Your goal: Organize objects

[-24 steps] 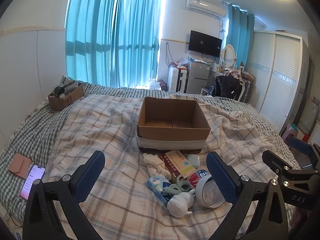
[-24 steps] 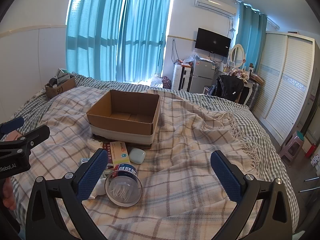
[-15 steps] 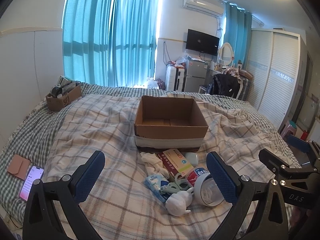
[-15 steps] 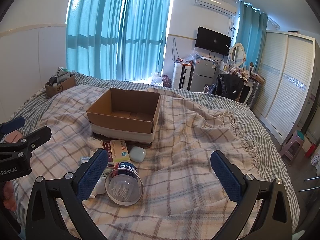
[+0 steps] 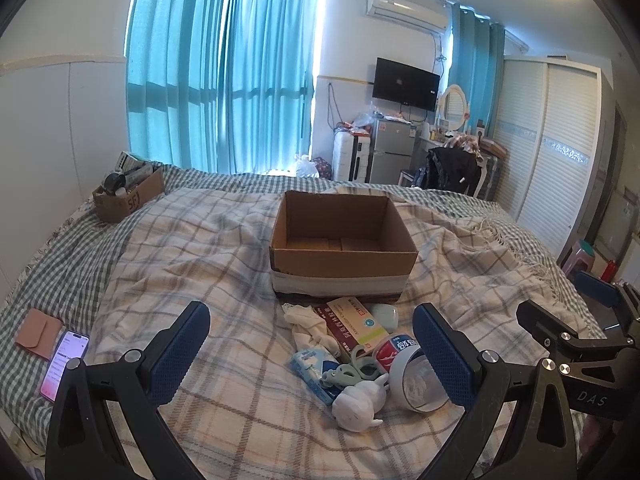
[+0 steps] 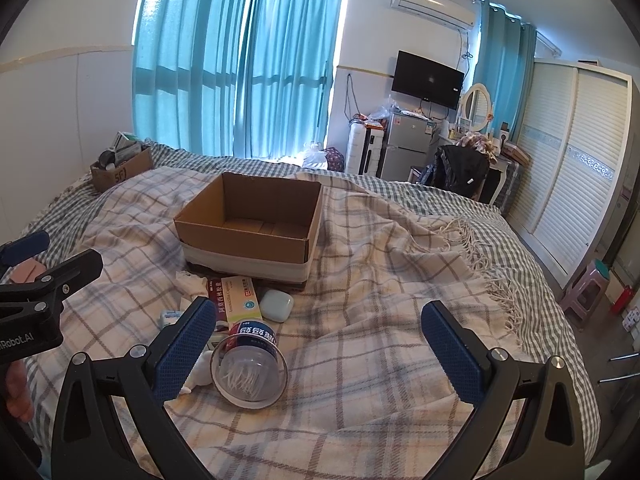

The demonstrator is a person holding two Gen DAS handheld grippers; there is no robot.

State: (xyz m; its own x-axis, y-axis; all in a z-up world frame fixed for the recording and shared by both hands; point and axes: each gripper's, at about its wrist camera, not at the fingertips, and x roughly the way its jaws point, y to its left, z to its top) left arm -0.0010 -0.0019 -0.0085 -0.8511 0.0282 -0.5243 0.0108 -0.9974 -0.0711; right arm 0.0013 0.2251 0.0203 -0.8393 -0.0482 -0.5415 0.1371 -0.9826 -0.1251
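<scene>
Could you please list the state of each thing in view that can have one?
Cardboard box: open on top, looks empty.
Cotton swab jar: lying on its side.
Medicine box: lying flat, closed.
Small case: closed.
Phone: screen lit.
Left gripper: open, holding nothing.
Right gripper: open, holding nothing.

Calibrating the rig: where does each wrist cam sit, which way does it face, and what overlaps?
Left wrist: on the left gripper, above the near side of the bed, facing the cardboard box and the curtains; own open fingers plus the right gripper at the right edge.
Right wrist: on the right gripper, to the right of the left one, same heading; own open fingers, left gripper and some hand at the left edge.
Shared: cardboard box, cotton swab jar, medicine box, TV.
</scene>
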